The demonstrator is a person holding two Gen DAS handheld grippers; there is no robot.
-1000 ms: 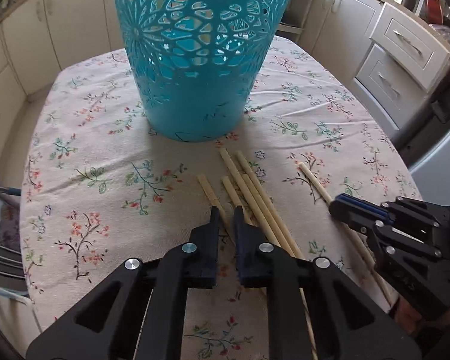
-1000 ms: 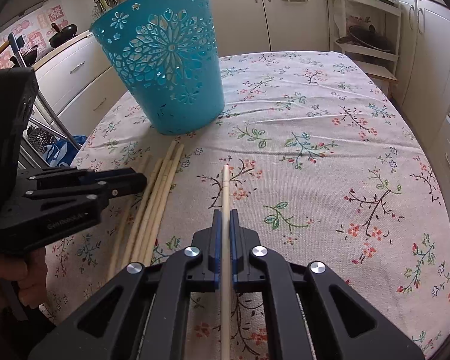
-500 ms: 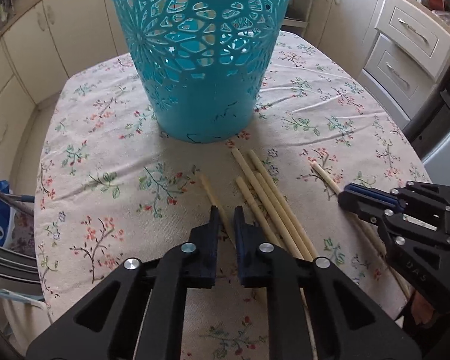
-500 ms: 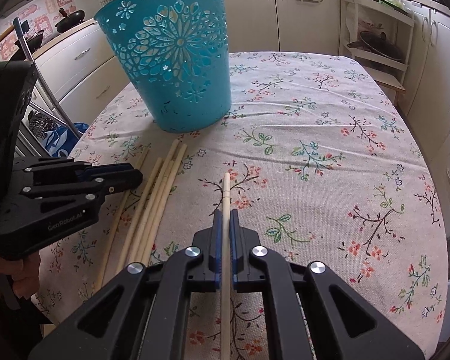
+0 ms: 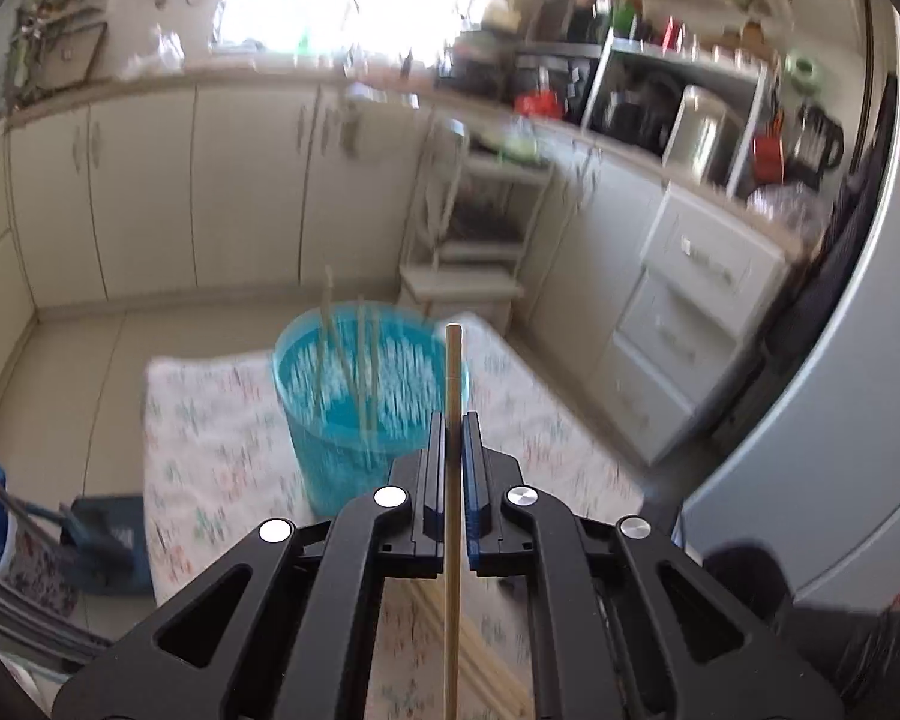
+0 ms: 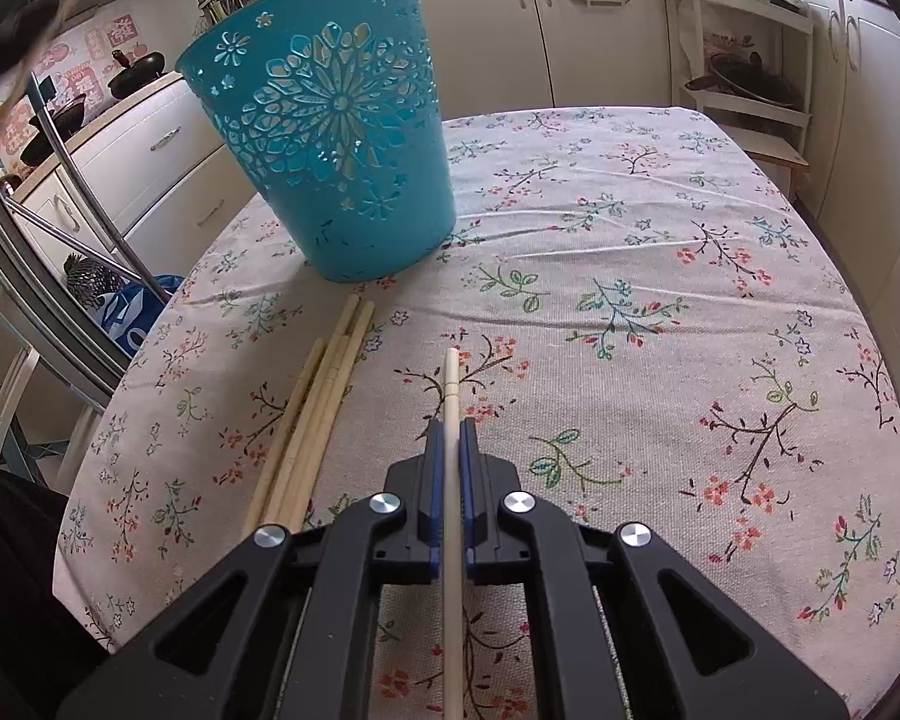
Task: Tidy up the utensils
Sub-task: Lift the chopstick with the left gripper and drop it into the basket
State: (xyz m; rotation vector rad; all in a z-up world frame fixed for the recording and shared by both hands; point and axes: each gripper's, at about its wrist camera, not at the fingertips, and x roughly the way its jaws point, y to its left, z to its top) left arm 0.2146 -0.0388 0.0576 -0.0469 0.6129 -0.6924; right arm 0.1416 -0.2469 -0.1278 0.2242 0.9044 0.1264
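Right half of tabletop (image 6: 660,252) bare, open passage. Teal basket (image 6: 330,144) blocks far left; loose chopsticks (image 6: 312,420) lie near left, just beside the right tool (image 6: 451,438).

The left wrist view looks from high above the bench (image 5: 210,432), angled downward across it toward the kitchen cabinets, with the teal basket (image 5: 354,438) below and ahead. The right wrist view sits low and close over the bench (image 6: 660,276), facing steeply downward. Both views share the teal basket (image 6: 336,150) and floral cloth.
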